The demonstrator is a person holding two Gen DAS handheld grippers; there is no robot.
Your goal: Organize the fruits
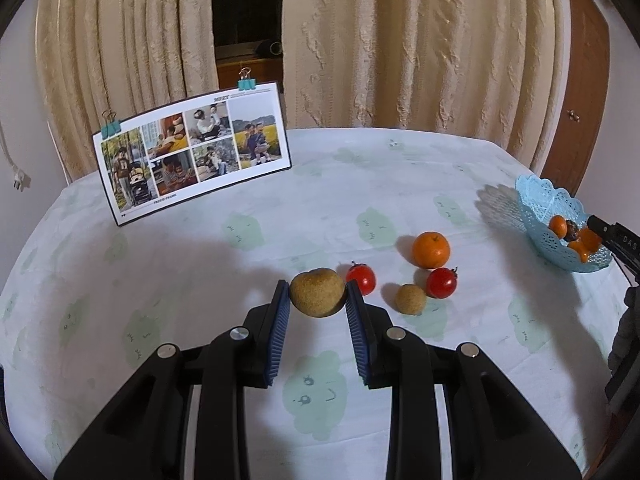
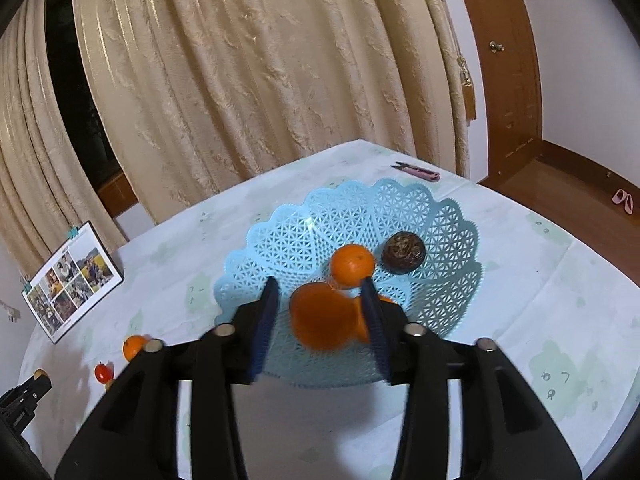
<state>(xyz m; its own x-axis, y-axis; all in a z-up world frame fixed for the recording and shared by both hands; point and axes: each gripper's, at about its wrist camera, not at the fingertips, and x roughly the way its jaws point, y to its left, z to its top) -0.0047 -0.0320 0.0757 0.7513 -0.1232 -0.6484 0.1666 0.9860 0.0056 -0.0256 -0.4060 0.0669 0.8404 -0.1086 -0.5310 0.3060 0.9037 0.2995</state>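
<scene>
Left wrist view shows my left gripper (image 1: 318, 294) clamped on a brown kiwi (image 1: 317, 292), one blue pad touching each side of it, above the pale tablecloth (image 1: 200, 264). Just beyond it lie two red tomatoes (image 1: 361, 279), a smaller brown fruit (image 1: 410, 299) and an orange (image 1: 431, 249), close together. The blue lattice basket (image 1: 540, 200) stands well apart, at the right edge. A photo card (image 1: 192, 152) leans near the curtain (image 1: 400, 40).

On the right wrist view, my right gripper (image 2: 320, 316) hangs over the basket with its fingers spread wide. A blurred orange fruit (image 2: 320, 320) sits between them; I cannot tell if any pad touches it. Another orange fruit (image 2: 352, 264) and a dark round fruit (image 2: 403, 252) rest inside the basket.
</scene>
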